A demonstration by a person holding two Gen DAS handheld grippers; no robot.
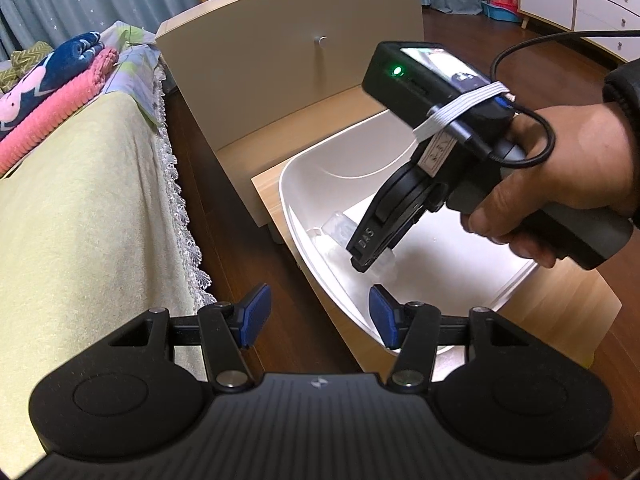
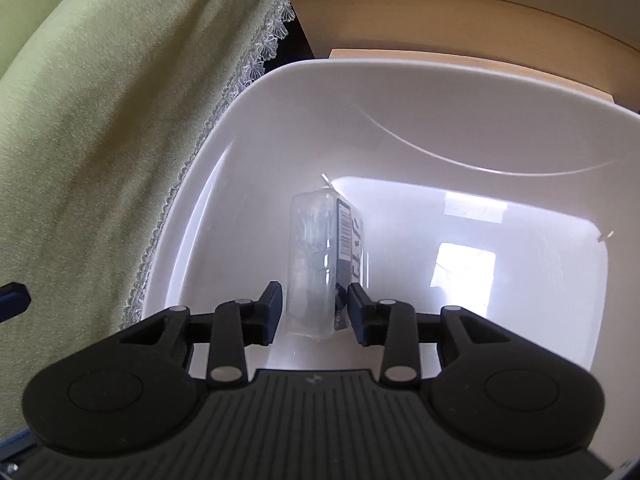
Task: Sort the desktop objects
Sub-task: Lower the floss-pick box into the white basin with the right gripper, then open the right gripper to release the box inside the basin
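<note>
Holding a clear plastic box (image 2: 316, 264) with a barcode label on one side, the right tongs (image 2: 314, 312) reach down into a white bin (image 2: 400, 92). The box sits between the two fingers, low over the bin's floor near its 9 o'clock wall; whether its far end already touches the floor I cannot tell. Both pads look pressed against its sides, so the tongs are closed on it.

This looks like the drop-off step of the sorting: the box is inside the bin and not yet let go. The next move calls for lowering it until it rests, then spreading the fingers and lifting straight out so they do not drag it along. Clear plastic is slick and light, so it may tip or slide when freed.

In the left wrist view, the right hand (image 1: 568, 184) grips its handle from 3 o'clock, wrist raised, tool pitched steeply down toward 7 o'clock into the bin. The left tongs (image 1: 316, 316) hang at 6 o'clock, fingers spread wide with nothing between them, over the bin's near corner and the wooden counter (image 1: 332, 320) edge. At 9 o'clock lies a bed (image 1: 88, 208) under a green cover with lace trim.
</note>
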